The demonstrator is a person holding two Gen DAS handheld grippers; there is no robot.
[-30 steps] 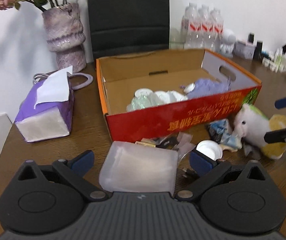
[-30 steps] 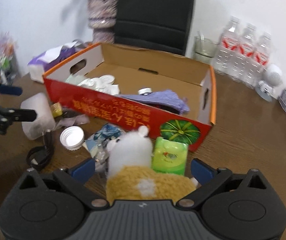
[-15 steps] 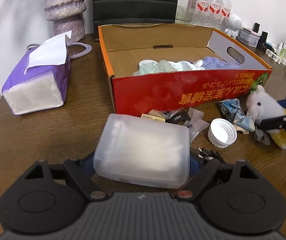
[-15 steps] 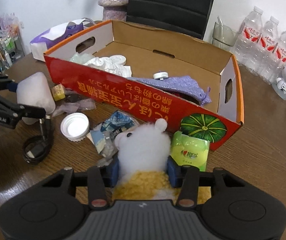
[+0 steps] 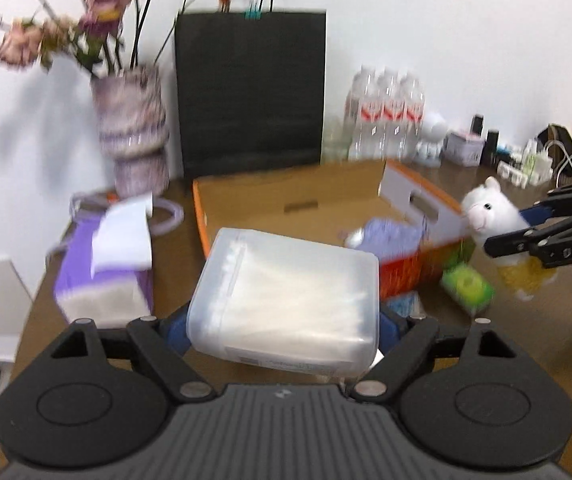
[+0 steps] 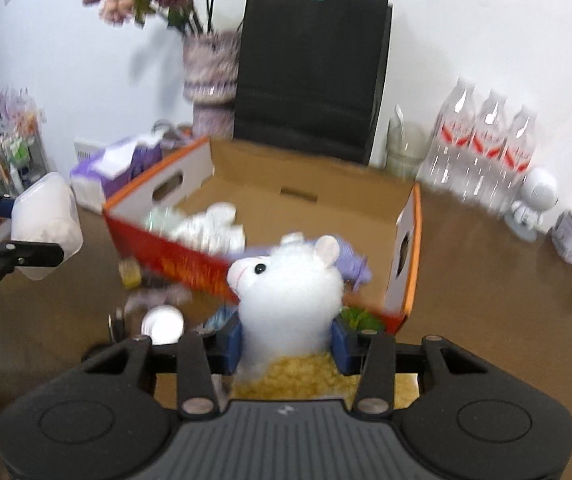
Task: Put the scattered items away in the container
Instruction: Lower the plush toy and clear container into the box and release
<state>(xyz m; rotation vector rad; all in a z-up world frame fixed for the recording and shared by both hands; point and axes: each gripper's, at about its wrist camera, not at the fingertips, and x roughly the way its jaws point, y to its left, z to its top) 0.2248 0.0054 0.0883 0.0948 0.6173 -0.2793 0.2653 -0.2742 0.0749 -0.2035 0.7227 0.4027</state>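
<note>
Carry step: left claw [image 5: 283,322] grasping plastic box [image 5: 286,296], right claw [image 6: 288,338] grasping plush alpaca [image 6: 290,280]; next, release both over carton [image 6: 306,196].

Two fisheye cams, one on each of my grippers, both looking forward along the fingers and tilted down at the brown wooden table [image 5: 173,248].

Left cam: close behind my left gripper [image 5: 281,328], whose black housing fills the bottom of the view. Ahead sits the open red-and-orange cardboard box [image 5: 418,200]; my right gripper [image 5: 534,224] shows at the right edge.

Right cam: same setup behind my right gripper [image 6: 288,340], with my left gripper [image 6: 17,236] at the left edge.

Both views share the box [image 6: 414,248], the black paper bag [image 5: 249,92] [image 6: 310,68] beyond it against the white wall, and the clear water bottles [image 5: 386,116] [image 6: 486,144]. Both are motion-blurred.
</note>
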